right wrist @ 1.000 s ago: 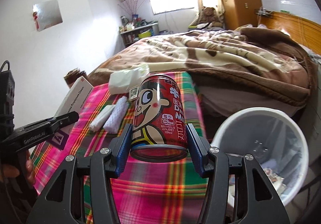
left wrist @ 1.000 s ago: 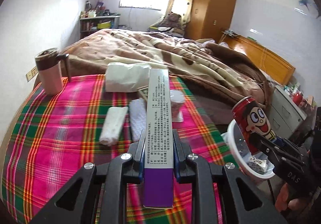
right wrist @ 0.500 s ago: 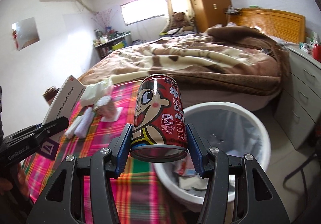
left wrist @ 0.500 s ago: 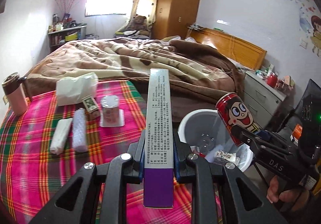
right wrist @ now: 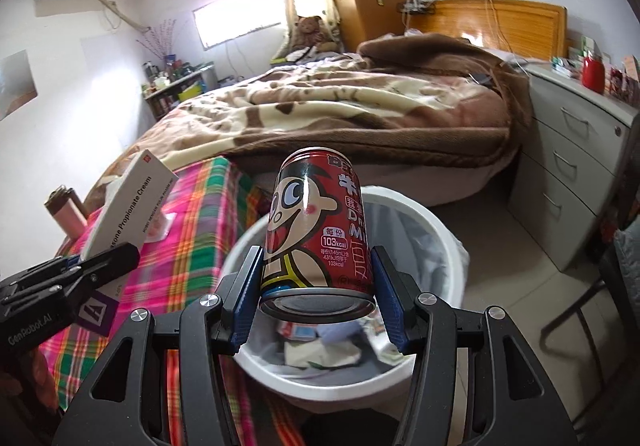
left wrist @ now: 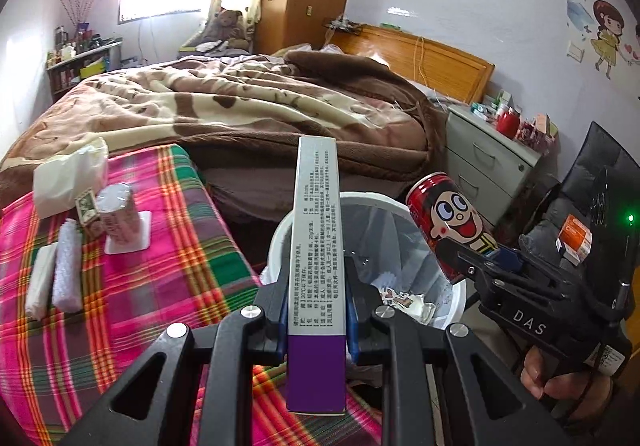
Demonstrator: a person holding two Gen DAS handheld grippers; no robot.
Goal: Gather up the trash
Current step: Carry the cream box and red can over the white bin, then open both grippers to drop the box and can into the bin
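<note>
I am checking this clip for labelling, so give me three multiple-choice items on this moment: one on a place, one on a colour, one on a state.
1. Where is the white bin?
A. on the bed
B. on the floor beside the plaid-covered table
C. on the grey drawer unit

2. What is the main colour of the can?
A. red
B. blue
C. green

3. What is the left gripper doing?
A. standing open and empty
B. shut on the long box
C. shut on a tissue roll

Answers:
1 B, the bin stands on the floor against the edge of the plaid cloth.
2 A, the can in the right gripper is red with a cartoon face.
3 B, both pads press the sides of the long box, which has a purple end.
</note>
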